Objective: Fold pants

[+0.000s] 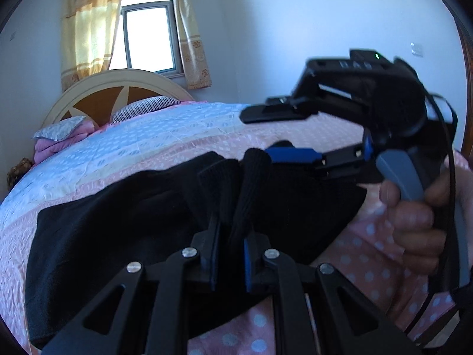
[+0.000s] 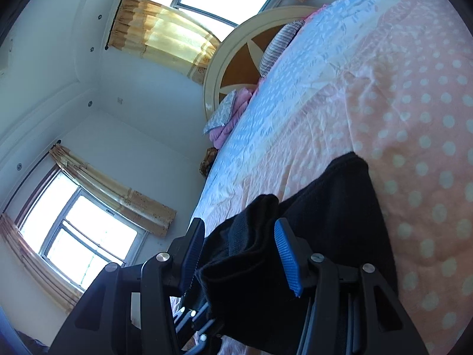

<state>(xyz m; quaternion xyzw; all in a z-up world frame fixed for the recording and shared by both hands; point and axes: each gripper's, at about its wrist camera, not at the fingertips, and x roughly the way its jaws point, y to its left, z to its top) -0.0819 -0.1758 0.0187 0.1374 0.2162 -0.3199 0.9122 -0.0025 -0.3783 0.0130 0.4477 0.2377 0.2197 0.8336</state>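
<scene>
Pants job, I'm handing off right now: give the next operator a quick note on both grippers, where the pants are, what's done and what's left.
Left gripper: shut on a bunched fold of the black pants.
Right gripper: jaws apart with pants fabric between them; not visibly clamped.
Pants: mostly spread on the pink dotted bedspread, near edge lifted by the grippers.
Done: fabric gathered at one end.
Left: carry that end over, lay it flat, finish folding; probably confirm the right grip first.
</scene>
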